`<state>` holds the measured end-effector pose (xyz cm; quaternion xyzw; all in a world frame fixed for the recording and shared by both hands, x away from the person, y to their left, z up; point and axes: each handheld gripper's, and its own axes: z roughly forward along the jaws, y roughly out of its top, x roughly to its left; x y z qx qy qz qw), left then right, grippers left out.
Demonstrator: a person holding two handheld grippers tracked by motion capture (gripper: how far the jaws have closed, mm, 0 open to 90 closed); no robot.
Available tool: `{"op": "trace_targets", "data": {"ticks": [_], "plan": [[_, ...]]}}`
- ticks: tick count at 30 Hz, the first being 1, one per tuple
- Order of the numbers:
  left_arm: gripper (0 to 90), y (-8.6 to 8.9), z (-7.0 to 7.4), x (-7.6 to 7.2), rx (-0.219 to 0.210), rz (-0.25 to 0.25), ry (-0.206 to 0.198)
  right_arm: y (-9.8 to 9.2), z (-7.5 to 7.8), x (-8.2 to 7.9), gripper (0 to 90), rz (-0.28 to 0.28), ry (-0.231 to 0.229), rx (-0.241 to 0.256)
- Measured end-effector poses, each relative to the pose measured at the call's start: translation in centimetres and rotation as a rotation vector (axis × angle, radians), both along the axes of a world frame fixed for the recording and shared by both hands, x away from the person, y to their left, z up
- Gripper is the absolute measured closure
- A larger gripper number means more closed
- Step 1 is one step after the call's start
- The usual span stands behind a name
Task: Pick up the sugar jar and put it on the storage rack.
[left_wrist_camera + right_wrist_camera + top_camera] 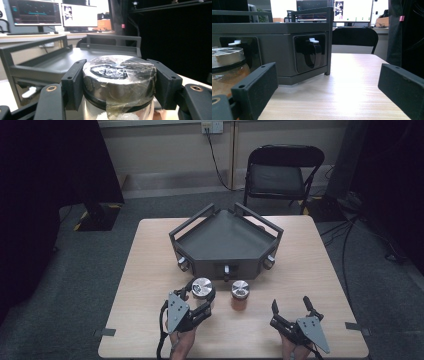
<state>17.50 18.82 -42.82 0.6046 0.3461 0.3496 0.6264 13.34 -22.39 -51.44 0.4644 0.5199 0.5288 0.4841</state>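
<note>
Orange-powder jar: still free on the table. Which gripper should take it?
Right, probably. The right gripper is open and holds nothing, and the orange-powder jar sits just beside its left jaw in the right gripper view. The left gripper is busy, its jaws shut on the white-filled jar.

1. clear jar [202,292] with a silver lid, upright on the table's near half, just in front of the rack [225,242]; in the left gripper view its lid [119,75] is taped over with crinkled clear film, white grains show below, and a black jaw presses each side of the lid.
2. second jar [240,294], upright just right of the first and apart from it, holding orange-brown powder, silver lid on.
3. rack: dark grey, angular tray with raised rails, standing mid-table, with small knobs on its front faces.
</note>
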Motion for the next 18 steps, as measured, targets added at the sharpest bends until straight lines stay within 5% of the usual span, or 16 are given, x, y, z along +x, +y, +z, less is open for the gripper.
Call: {"op": "trace_targets", "data": {"ticks": [18], "plan": [[35.5,-1.7,4.3,3.8,-0.042,0.064,-0.002,0.0,0.0,0.0,1.9,0.002,0.000,0.000]]}}
